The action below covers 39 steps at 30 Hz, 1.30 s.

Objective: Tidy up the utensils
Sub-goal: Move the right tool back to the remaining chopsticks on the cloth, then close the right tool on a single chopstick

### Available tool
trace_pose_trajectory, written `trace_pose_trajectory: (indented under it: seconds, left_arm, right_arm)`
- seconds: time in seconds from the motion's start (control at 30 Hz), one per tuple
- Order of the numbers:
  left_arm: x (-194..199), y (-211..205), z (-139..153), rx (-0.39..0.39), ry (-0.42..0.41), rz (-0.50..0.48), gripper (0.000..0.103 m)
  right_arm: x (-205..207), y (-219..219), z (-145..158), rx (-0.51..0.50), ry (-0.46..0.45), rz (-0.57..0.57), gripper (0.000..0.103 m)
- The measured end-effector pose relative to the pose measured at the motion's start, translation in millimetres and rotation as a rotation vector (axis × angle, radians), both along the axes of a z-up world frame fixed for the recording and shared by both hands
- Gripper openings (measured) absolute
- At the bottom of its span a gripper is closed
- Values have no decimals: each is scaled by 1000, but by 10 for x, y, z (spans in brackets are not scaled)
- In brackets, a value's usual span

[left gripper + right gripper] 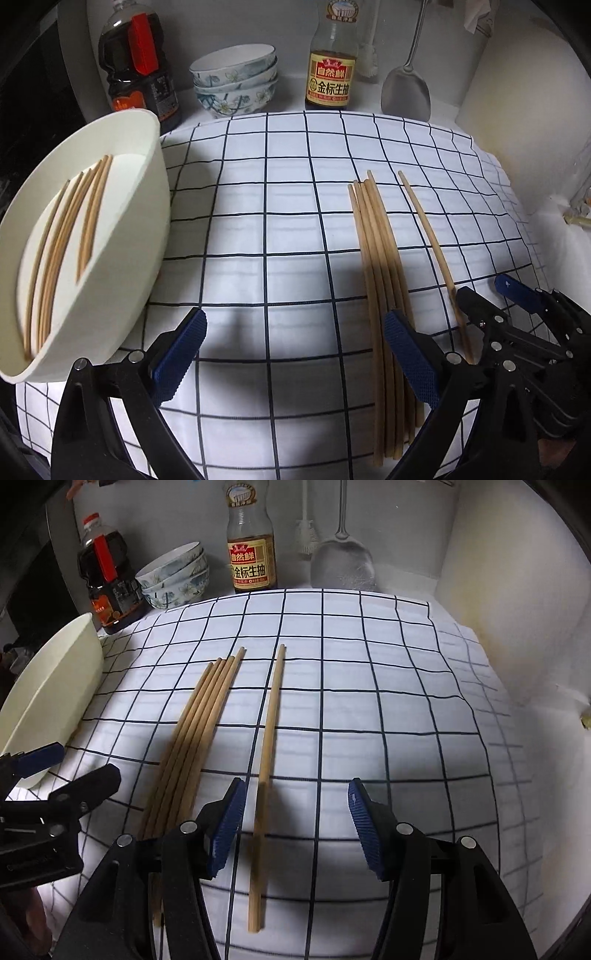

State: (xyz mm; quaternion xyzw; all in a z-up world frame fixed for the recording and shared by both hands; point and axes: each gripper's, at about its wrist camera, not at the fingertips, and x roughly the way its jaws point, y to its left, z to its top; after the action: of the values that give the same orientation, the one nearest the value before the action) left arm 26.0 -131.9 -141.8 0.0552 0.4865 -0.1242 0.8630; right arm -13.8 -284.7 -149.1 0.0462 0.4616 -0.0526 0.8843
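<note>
Both grippers low over the checked cloth [369, 709], jaws apart, nothing held.

We see the right gripper [297, 830] wide around the single chopstick [267, 738] at lower centre; the left gripper [295, 354] wide, one pad over the bundle of chopsticks [376, 258]. More chopsticks [62, 236] lie in the cream tray [155, 192], left edge.
</note>
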Motion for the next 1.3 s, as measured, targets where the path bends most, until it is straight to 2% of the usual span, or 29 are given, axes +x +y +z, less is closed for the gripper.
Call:
trace_pose_trajectory:
  seconds: [0.3, 0.47, 0.53, 0.57, 1.1, 1.17, 1.2, 1.23, 1.3]
  left_arm:
    - [85, -65, -108, -9, -2, 1, 95]
    - [82, -145, -154, 4, 0, -13, 95]
    - [80, -161, -176, 11, 7, -16, 95]
    - [75, -170, -184, 16, 7, -17, 95]
    - [71, -207, -302, 59, 36, -10, 96]
    - [93, -216, -302, 54, 36, -9, 94]
    - [104, -223, -301, 52, 35, -9, 93]
    - [111, -233, -294, 48, 31, -10, 90]
    - [109, -275, -273, 45, 19, -21, 82]
  right_arm:
    - [104, 61, -125, -54, 8, 16, 54]
    - [80, 43, -124, -59, -3, 16, 34]
    - [57, 11, -122, -59, -3, 6, 23]
    - [37, -22, -124, -58, -2, -4, 22]
    - [-79, -127, -120, -47, 7, -16, 22]
    - [-57, -133, -117, -54, 7, -14, 25]
    - [-38, -142, -118, -58, 5, -16, 30]
    - [-27, -150, -119, -59, 4, -19, 35]
    - [10, -172, -128, -58, -4, -17, 39]
